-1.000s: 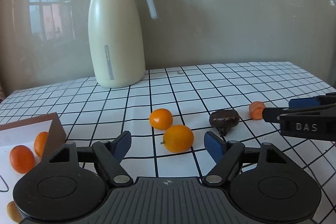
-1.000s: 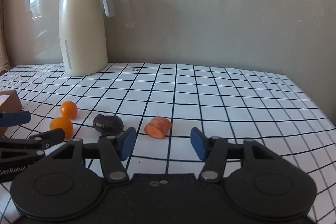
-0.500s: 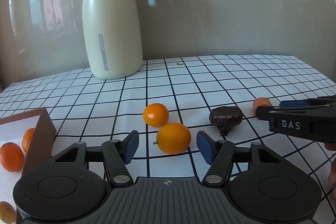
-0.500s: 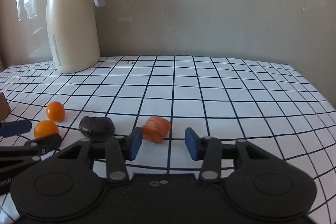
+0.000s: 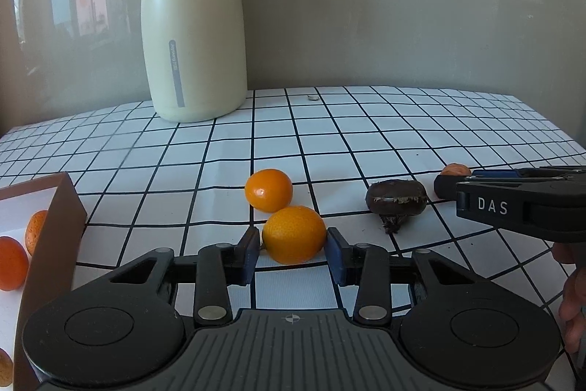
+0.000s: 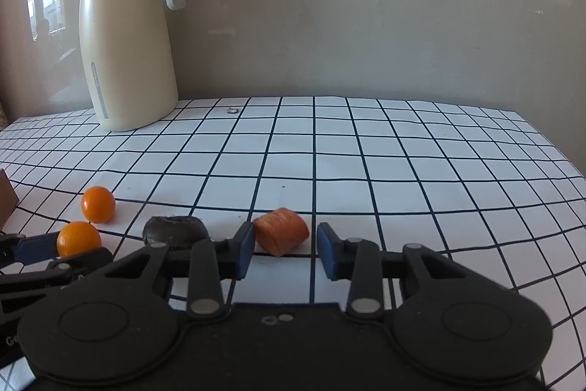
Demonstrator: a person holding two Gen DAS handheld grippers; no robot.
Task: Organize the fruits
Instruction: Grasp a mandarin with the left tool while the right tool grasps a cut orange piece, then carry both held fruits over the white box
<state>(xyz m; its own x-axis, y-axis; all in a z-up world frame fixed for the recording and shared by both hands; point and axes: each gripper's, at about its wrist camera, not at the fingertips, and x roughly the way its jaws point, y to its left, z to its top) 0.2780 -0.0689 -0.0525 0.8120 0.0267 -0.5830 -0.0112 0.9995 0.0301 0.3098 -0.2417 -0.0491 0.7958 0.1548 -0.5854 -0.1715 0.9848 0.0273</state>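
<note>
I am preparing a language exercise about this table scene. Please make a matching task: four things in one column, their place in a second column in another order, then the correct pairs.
Things:
1. near orange
2. cream jug
3. dark round fruit
4. brown box

Places:
A. at the left edge
B. between the left gripper's blue pads
C. at the back by the wall
D. right of the oranges

Pairs: 1-B, 2-C, 3-D, 4-A

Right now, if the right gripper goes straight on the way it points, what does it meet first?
Probably the orange chunk, already between the closing right gripper's pads; only the left pad looks near touching. Beyond it, bare checked tablecloth.
</note>
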